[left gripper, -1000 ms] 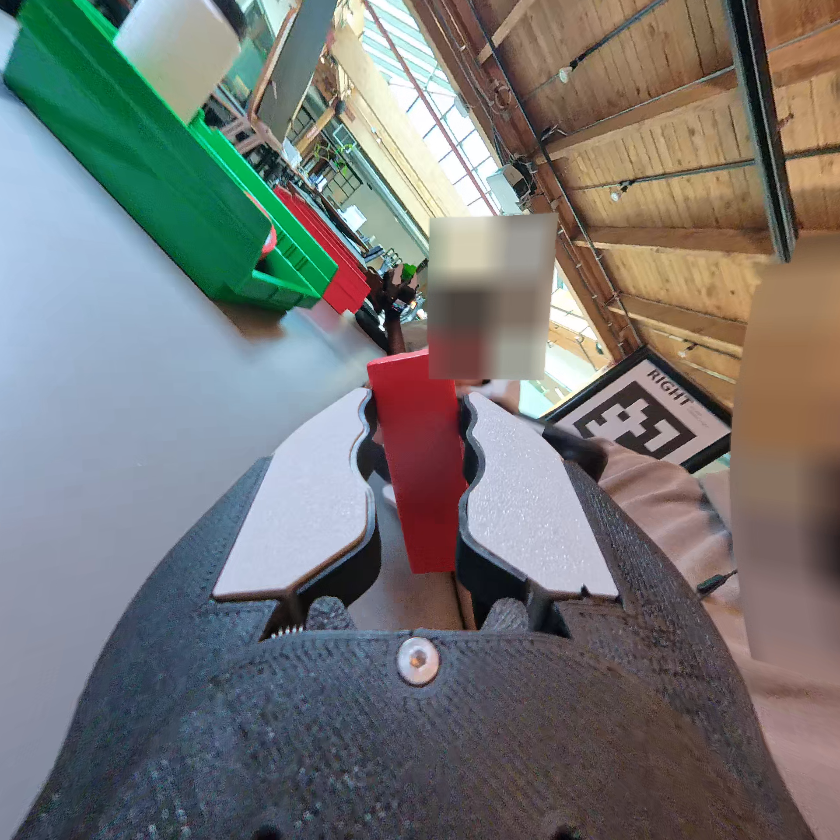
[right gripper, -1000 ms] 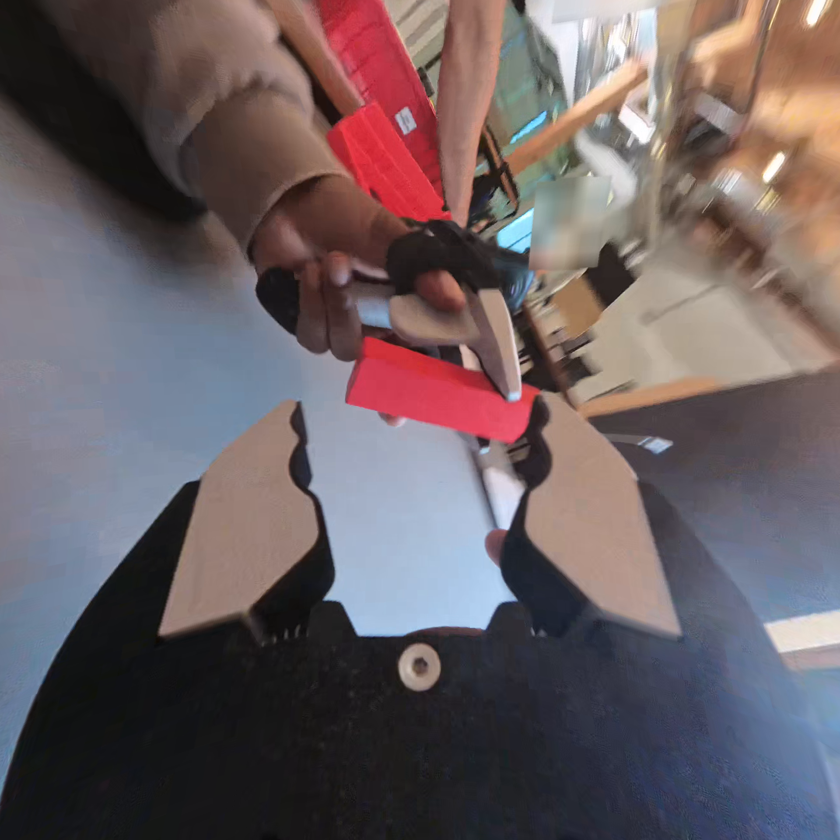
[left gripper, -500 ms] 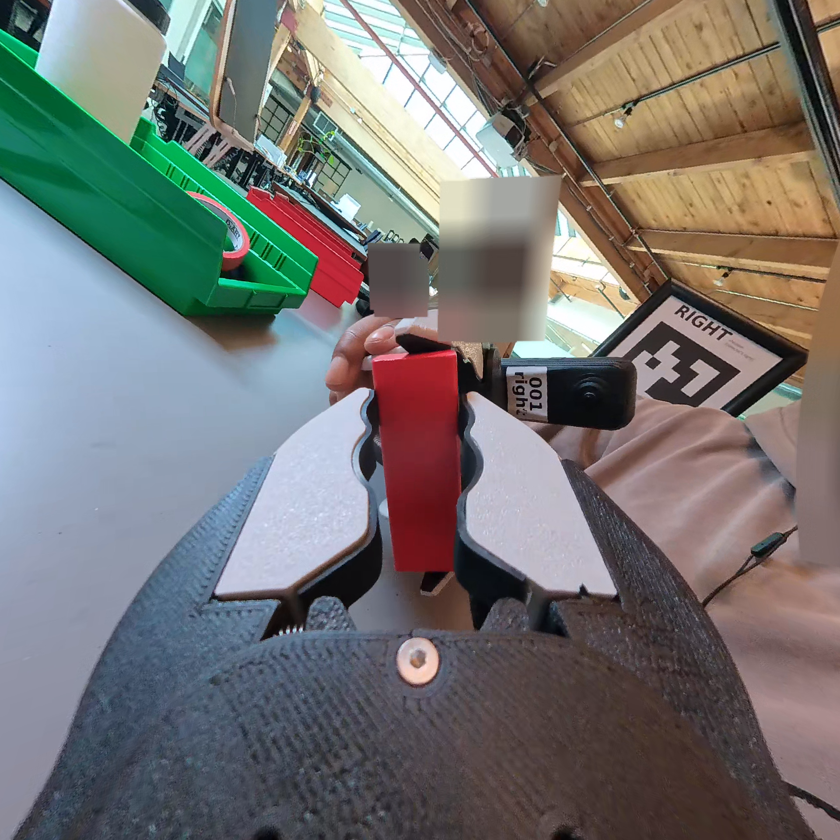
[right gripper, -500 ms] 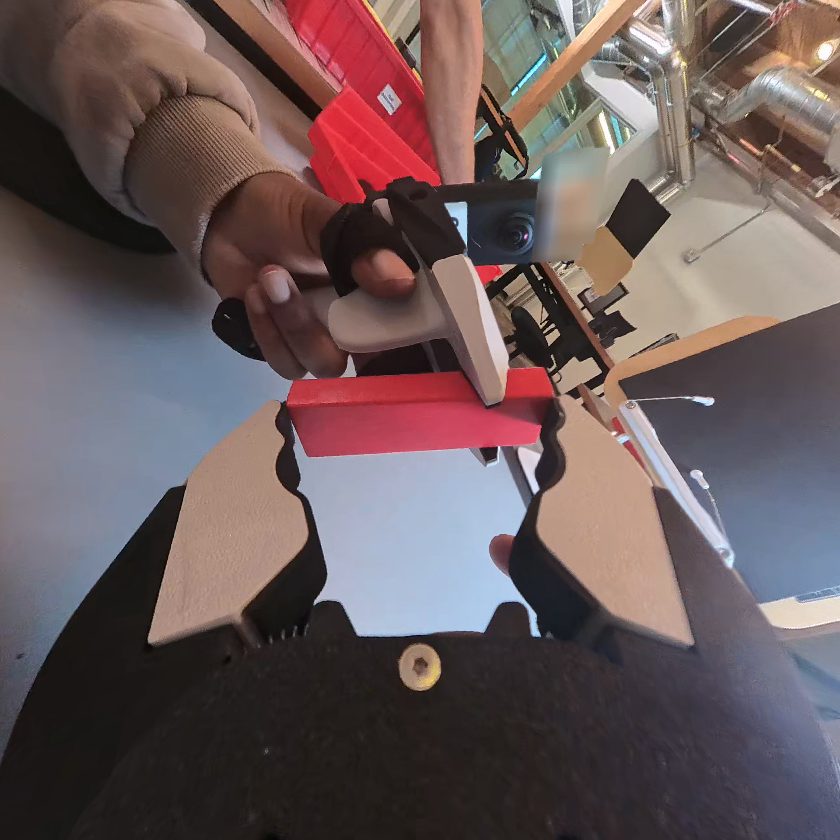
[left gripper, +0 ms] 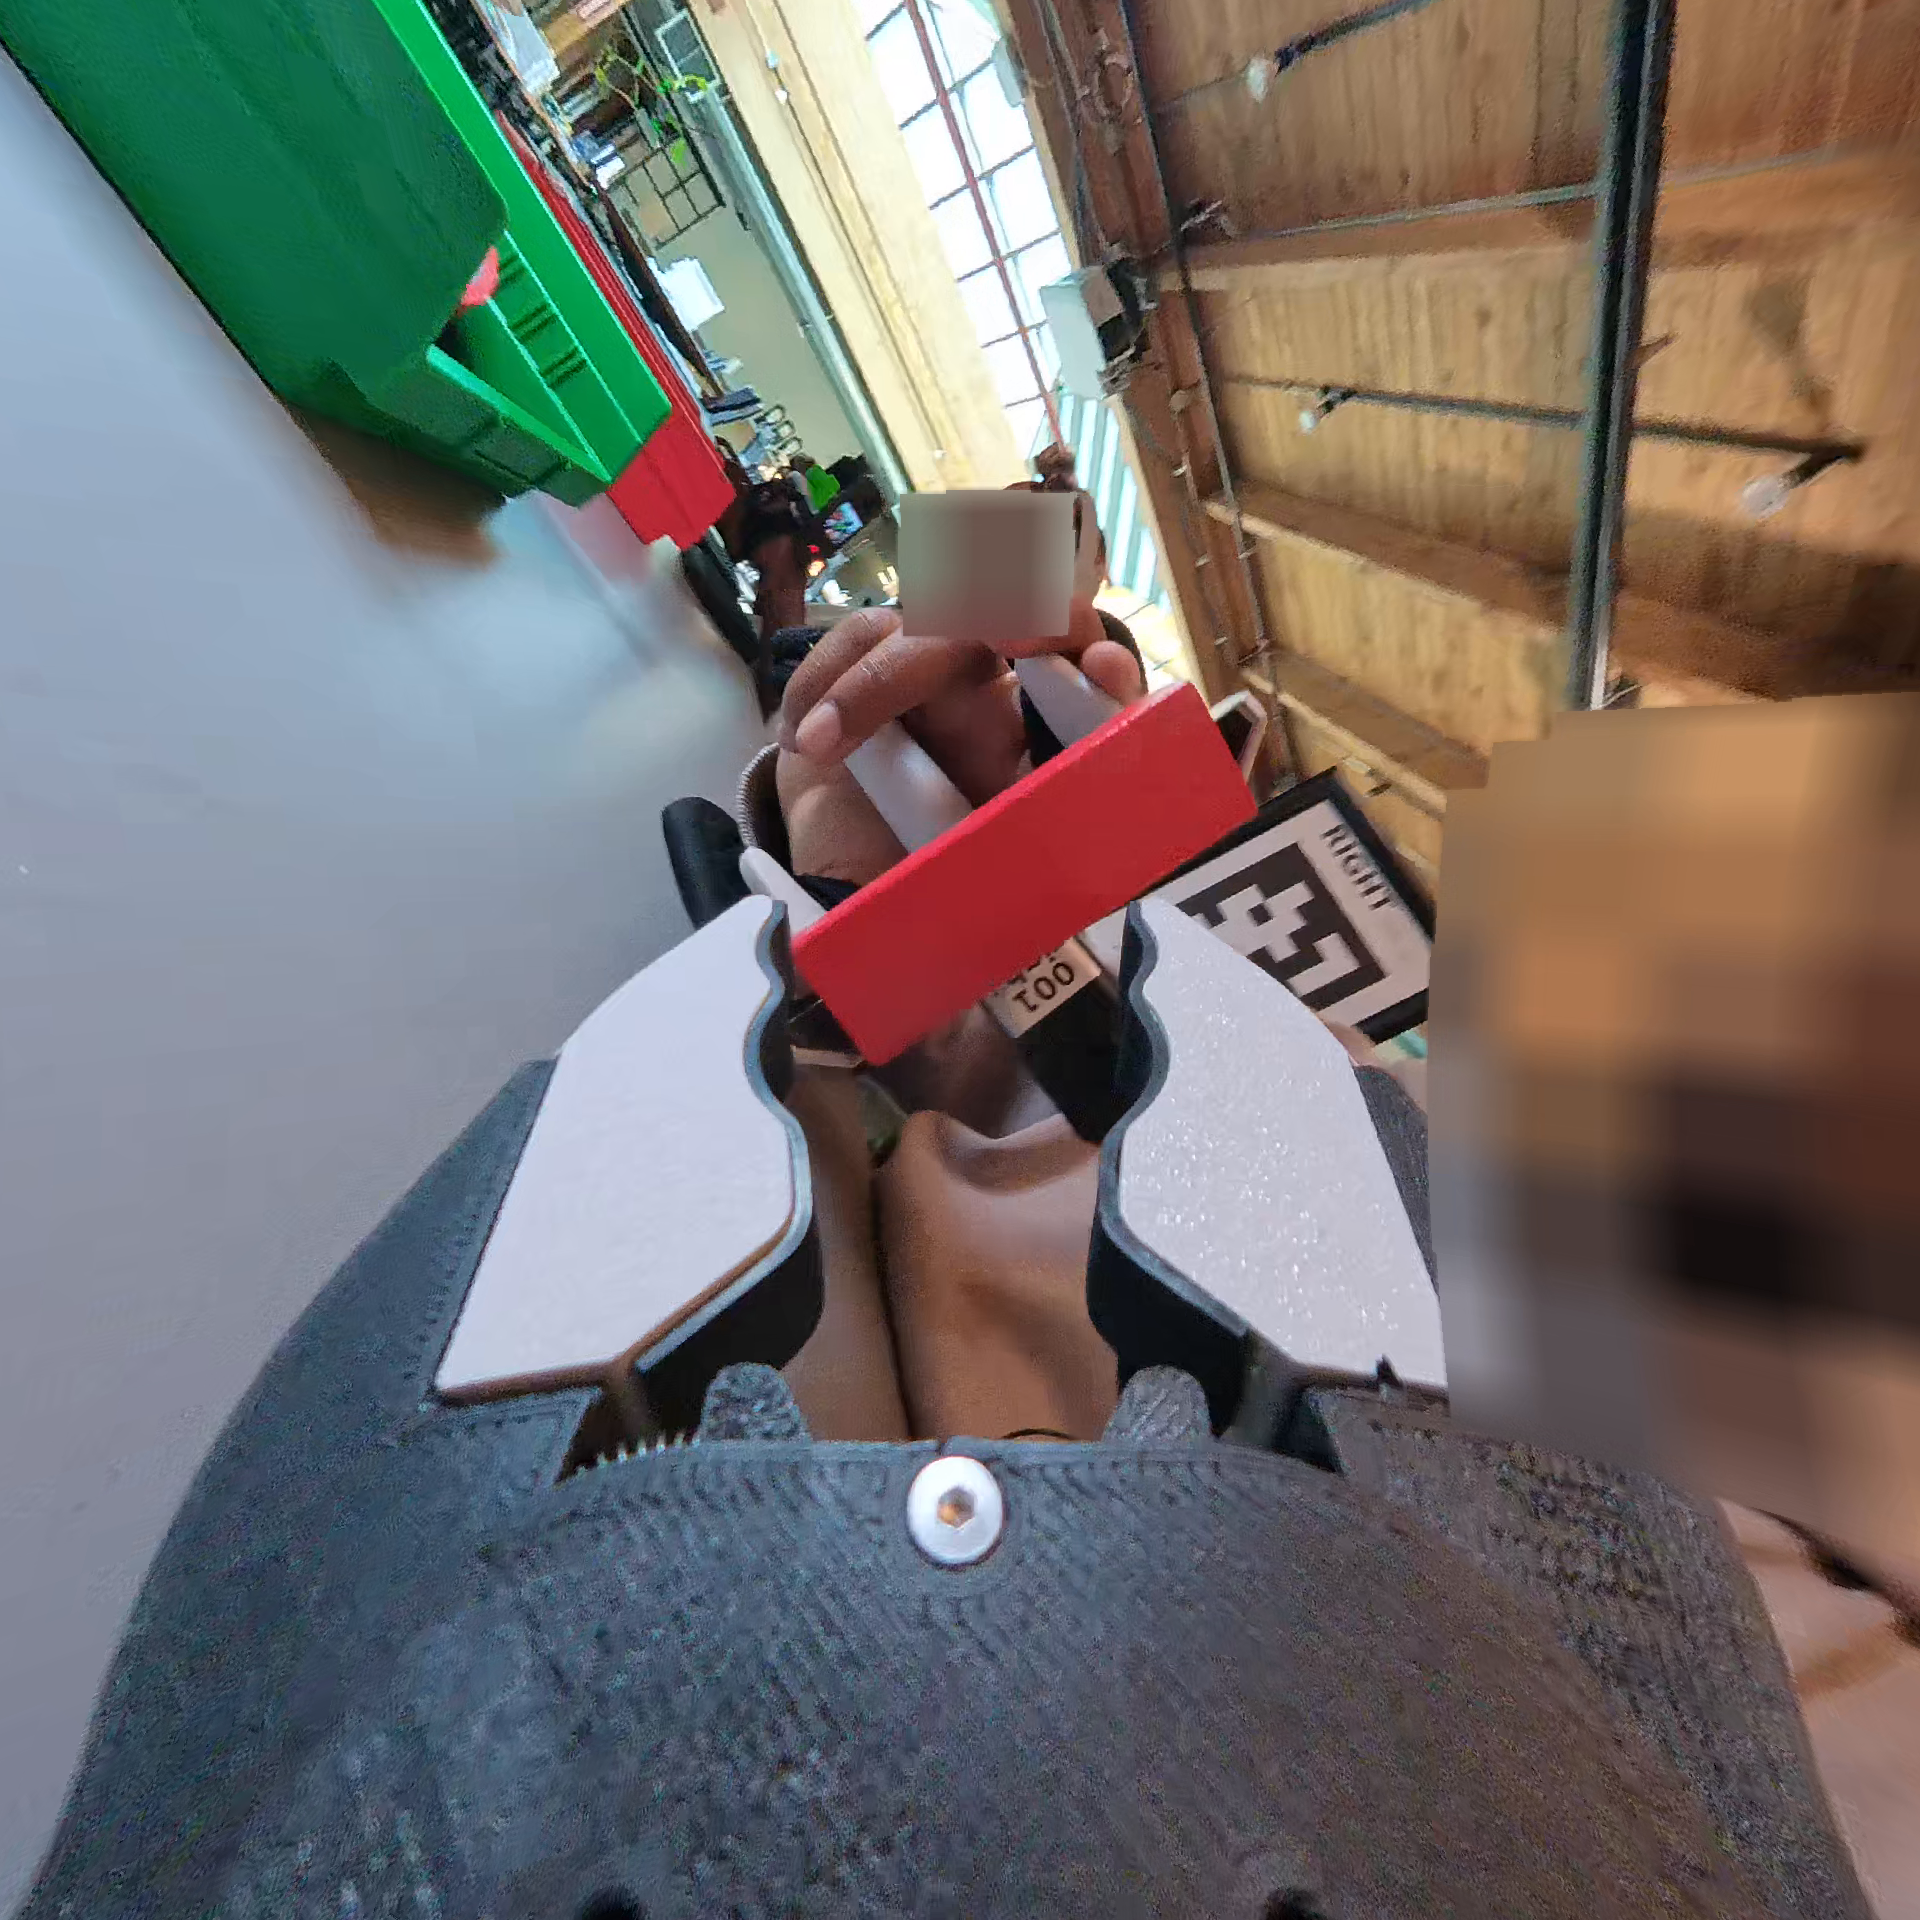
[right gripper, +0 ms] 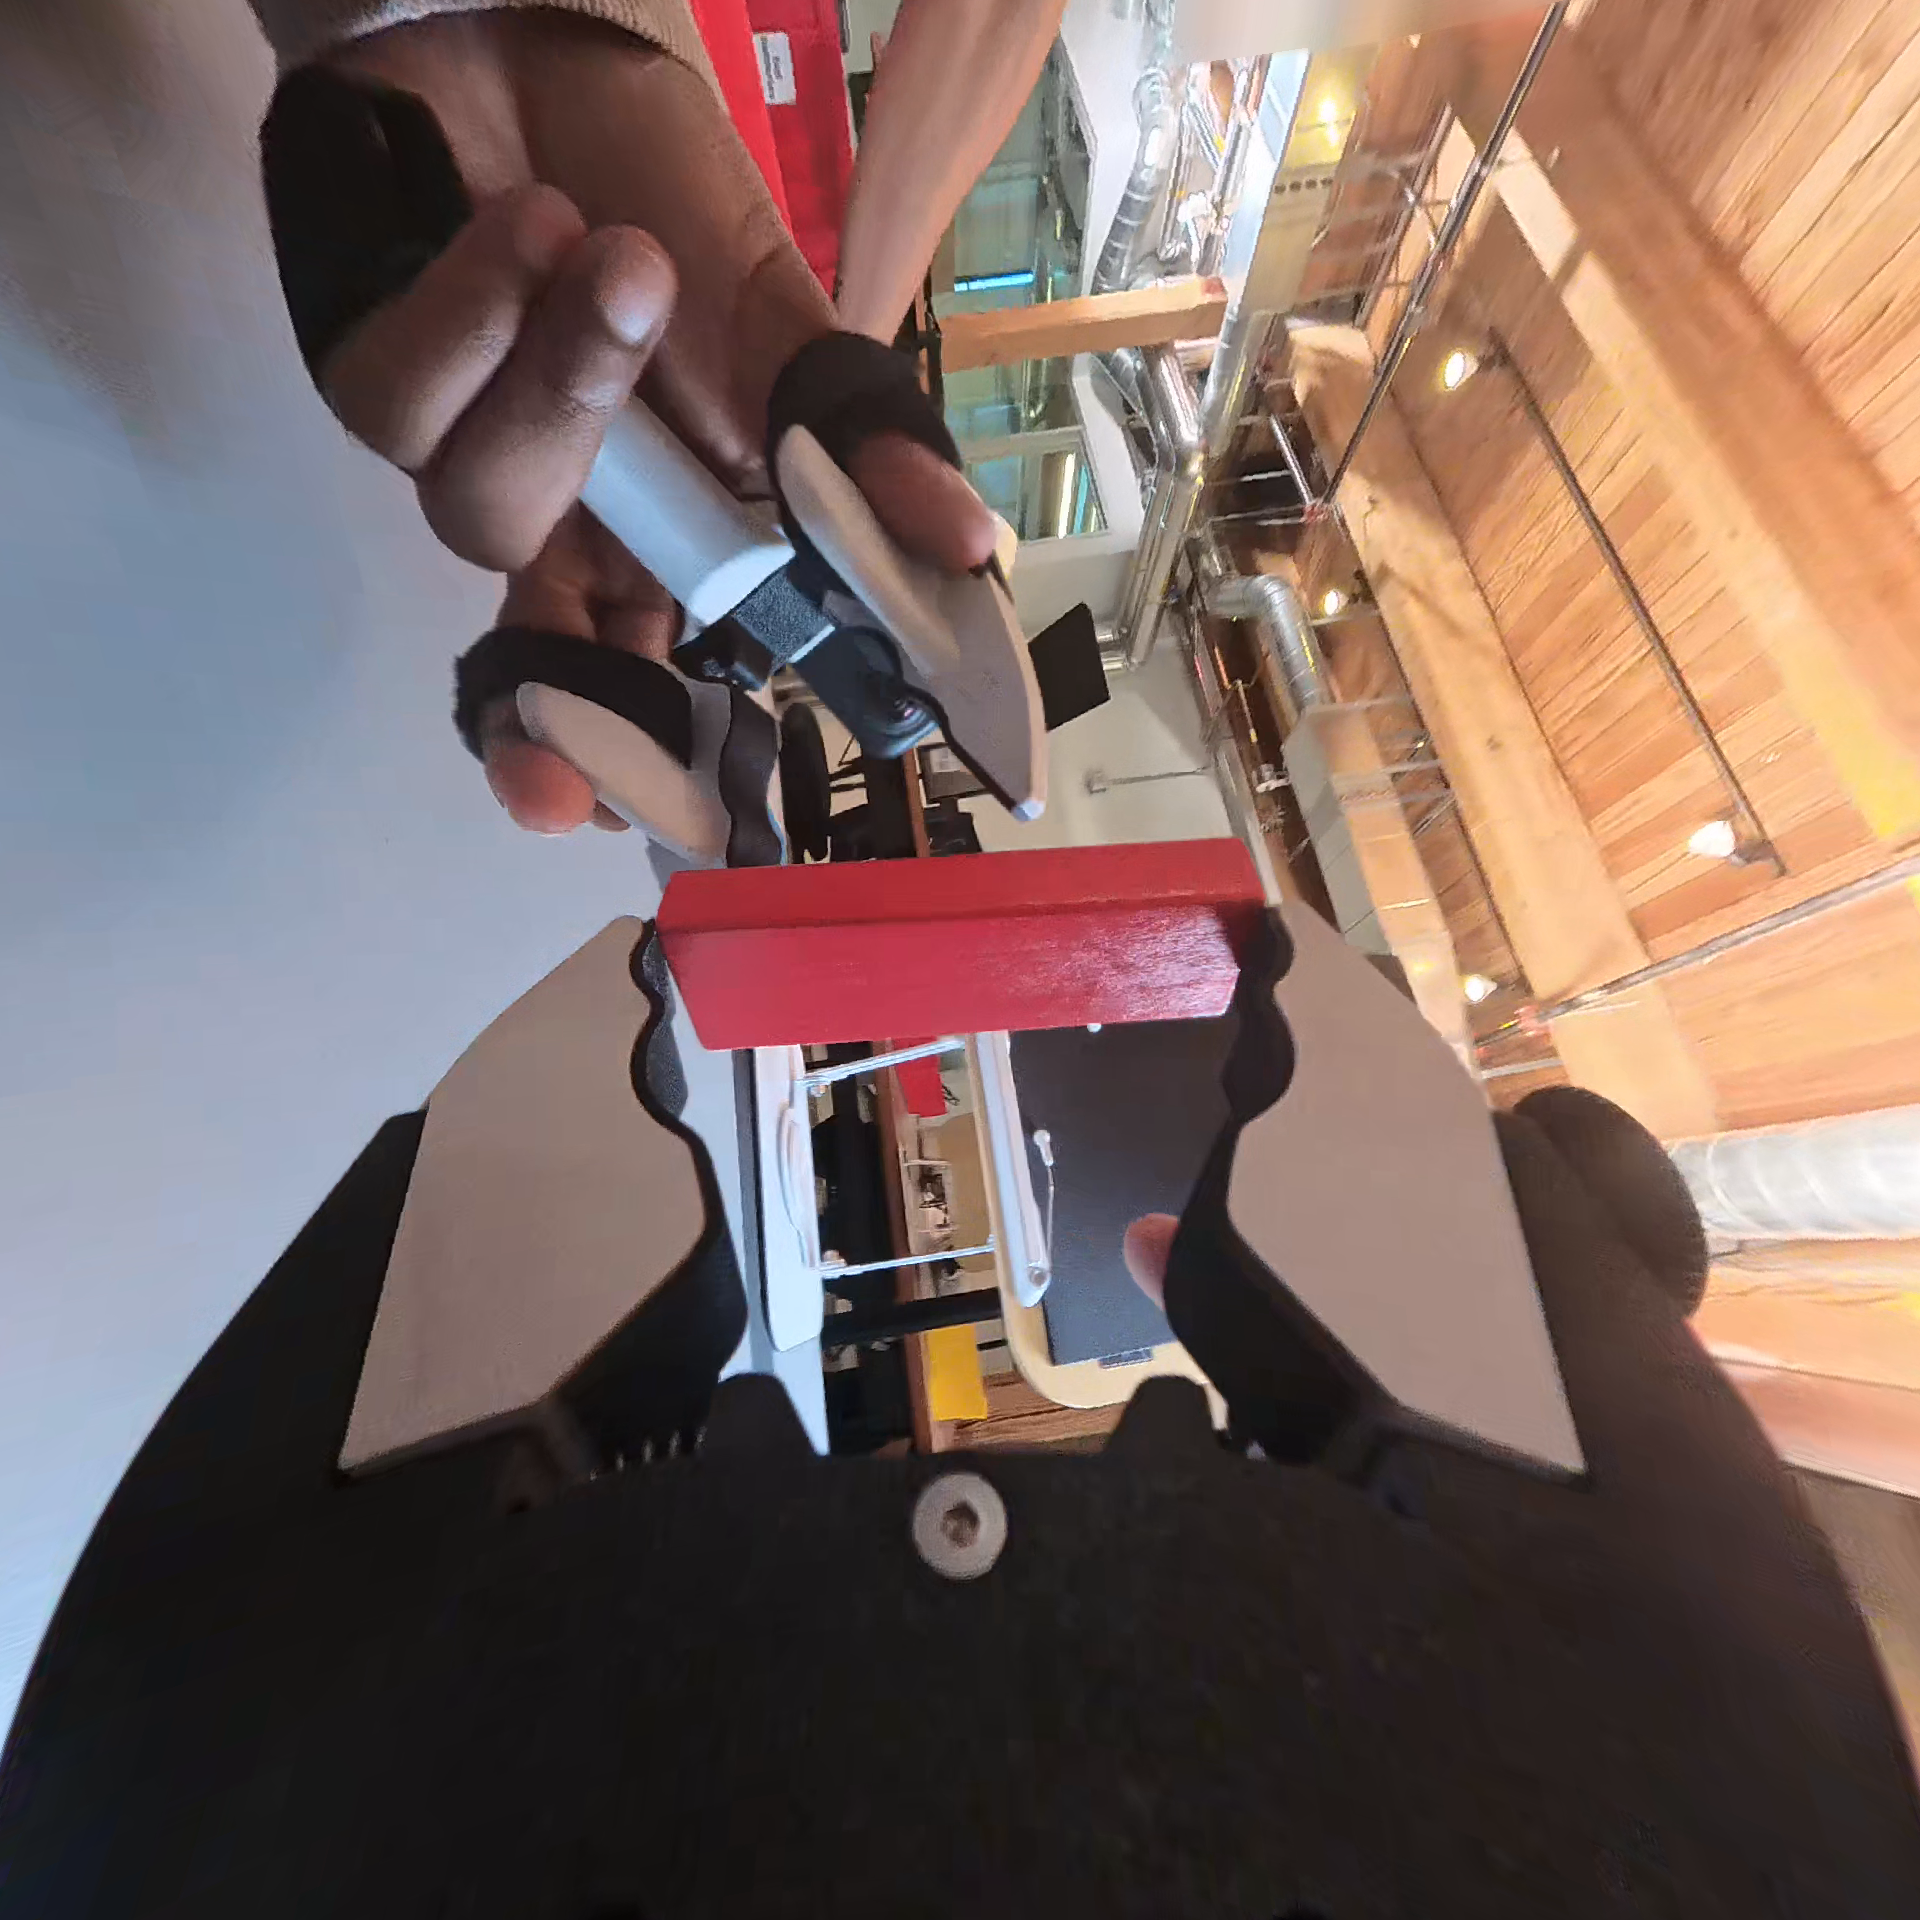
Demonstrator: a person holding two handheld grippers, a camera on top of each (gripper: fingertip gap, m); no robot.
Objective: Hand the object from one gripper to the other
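Red wood, a flat block (right gripper: 951, 961), sits between the tips of my right gripper (right gripper: 951, 971), which is closed on its two short ends; the block lies crosswise at 12 o'clock from the black gripper body. In the right wrist view the left gripper (right gripper: 883, 790) hangs just beyond the block, toward 11 o'clock, with its fingers spread and touching nothing. In the left wrist view I see the same: my left gripper (left gripper: 951, 966) is open, and the red block (left gripper: 1023, 873) floats just past its tips, tilted from 8 to 2 o'clock, clear of both pads as far as I can tell.

I judge that the hand-over is made and the step now is to separate cleanly. I would pull the left gripper straight back along its own axis and keep the right squeeze steady, because a grip on the ends can let the block pivot. Farther away, at 10 o'clock, green bins (left gripper: 343, 229) and a red bin (left gripper: 670, 488) stand on the grey table (left gripper: 260, 831), well apart.
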